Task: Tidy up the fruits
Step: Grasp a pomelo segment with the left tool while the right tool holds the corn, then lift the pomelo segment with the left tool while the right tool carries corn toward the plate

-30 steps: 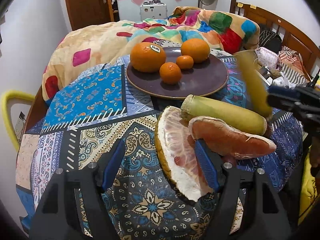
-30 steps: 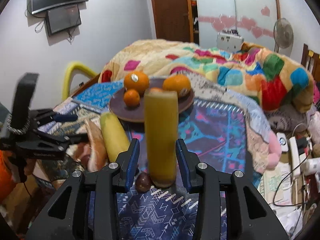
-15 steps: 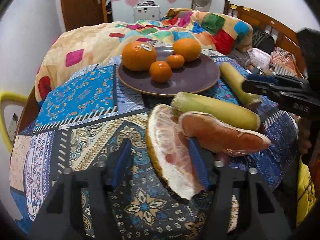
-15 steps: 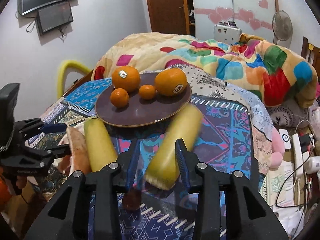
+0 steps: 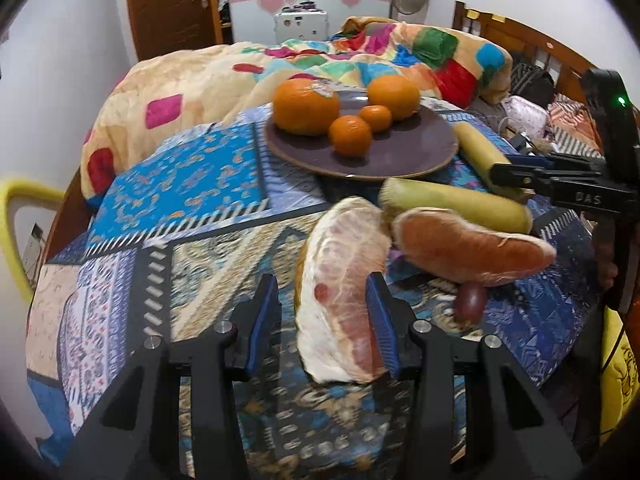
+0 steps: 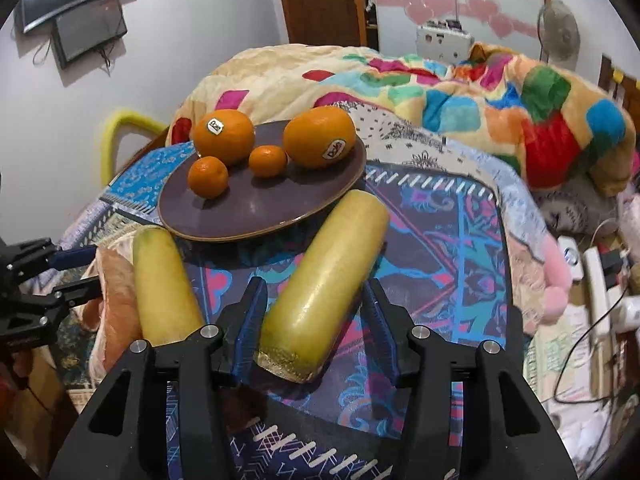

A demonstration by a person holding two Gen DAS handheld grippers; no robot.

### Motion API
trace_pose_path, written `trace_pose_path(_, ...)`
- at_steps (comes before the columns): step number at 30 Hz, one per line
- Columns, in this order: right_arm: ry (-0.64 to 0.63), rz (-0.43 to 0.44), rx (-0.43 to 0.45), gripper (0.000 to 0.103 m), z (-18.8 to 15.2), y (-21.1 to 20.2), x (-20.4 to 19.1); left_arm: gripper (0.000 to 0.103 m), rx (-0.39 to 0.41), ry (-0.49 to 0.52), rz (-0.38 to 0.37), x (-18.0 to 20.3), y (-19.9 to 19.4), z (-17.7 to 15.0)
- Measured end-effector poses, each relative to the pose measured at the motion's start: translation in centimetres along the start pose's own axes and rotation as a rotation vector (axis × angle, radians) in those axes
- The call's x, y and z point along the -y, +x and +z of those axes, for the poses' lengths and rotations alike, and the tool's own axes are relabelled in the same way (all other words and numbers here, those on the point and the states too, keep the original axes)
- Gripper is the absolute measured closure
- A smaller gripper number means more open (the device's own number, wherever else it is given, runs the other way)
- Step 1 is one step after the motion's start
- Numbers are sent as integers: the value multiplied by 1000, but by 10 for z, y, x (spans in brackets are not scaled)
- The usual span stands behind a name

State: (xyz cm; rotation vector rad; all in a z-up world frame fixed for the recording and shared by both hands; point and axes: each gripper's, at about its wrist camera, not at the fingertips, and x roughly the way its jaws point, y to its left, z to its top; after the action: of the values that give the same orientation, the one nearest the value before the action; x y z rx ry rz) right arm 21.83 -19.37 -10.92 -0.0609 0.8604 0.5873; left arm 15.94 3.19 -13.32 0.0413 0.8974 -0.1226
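Note:
A purple plate (image 5: 400, 152) (image 6: 260, 216) holds several oranges (image 5: 306, 106) (image 6: 320, 136). A yellow-green cane piece (image 6: 324, 288) lies on the patterned cloth against the plate's rim, between the fingers of my open right gripper (image 6: 314, 328), which does not squeeze it. A second cane piece (image 5: 452, 204) (image 6: 164, 288) lies beside it. My left gripper (image 5: 326, 320) is open around a pomelo wedge (image 5: 340, 276) standing on its rind. A second pomelo wedge (image 5: 468, 248) lies to its right. A small dark fruit (image 5: 470, 304) sits under it.
The patterned cloth (image 5: 192, 216) covers a small table beside a bed with a colourful blanket (image 6: 480, 96). A yellow chair back (image 5: 16, 216) stands at the left. Cables and a power strip (image 6: 596, 280) lie at the right.
My right gripper tipped the cane piece from upright down flat against the plate and opened. My left gripper moved forward around the pomelo wedge.

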Motion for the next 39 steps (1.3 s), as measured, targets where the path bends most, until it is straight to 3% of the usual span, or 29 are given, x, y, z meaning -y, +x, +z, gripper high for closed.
trace_pose_path(16, -70, -30, -19, 70, -24, -29, -8, 63, -26, 16, 38, -3, -14, -13)
trace_pose_path(20, -78, -34, -26, 70, -25, -31, -10, 59, -31, 34, 67, 0, -11, -6)
trace_pose_path(33, -79, -25, 6, 69, -4, -17, -13, 42, -70, 102, 48, 17, 18, 16)
trace_pose_path(39, -67, -24, -14, 67, 0, -4, -7, 38, -71, 74, 15, 15, 32, 22)
